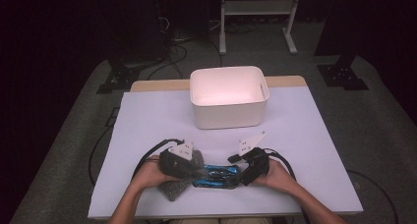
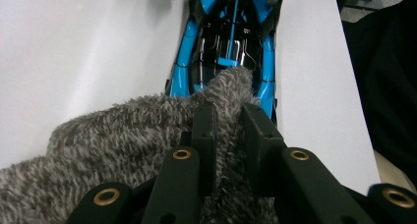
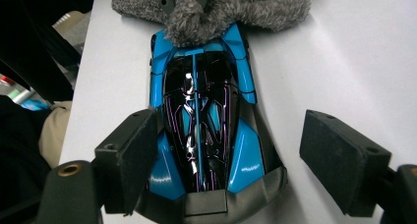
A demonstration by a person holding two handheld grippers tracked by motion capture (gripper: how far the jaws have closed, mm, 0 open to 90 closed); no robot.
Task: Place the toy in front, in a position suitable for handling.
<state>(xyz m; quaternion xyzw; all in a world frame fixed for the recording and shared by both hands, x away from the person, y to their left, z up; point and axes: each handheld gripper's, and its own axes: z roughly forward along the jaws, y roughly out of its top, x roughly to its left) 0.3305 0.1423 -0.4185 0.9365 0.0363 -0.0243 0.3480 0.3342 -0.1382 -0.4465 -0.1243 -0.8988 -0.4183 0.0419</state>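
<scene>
The tabletop (image 1: 147,116) carries a white bin (image 1: 228,98) well behind the work, nothing blocking it. Near the front edge, the left hand-held gripper (image 2: 228,121) pinches a grey fuzzy cloth (image 2: 123,135) onto the blue toy car (image 3: 201,121), likely wiping it. The right hand-held gripper (image 3: 228,155) straddles the car's other end, jaws spread, perhaps to steady it.

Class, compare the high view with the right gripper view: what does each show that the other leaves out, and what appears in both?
High view alone: the white bin at the table's far side, and the person's forearms. Right gripper view alone: the right tongs open, their pads either side of the blue and black toy car, one pad apart from it. Both: the car and the grey fuzzy cloth pinched by the left tongs.
</scene>
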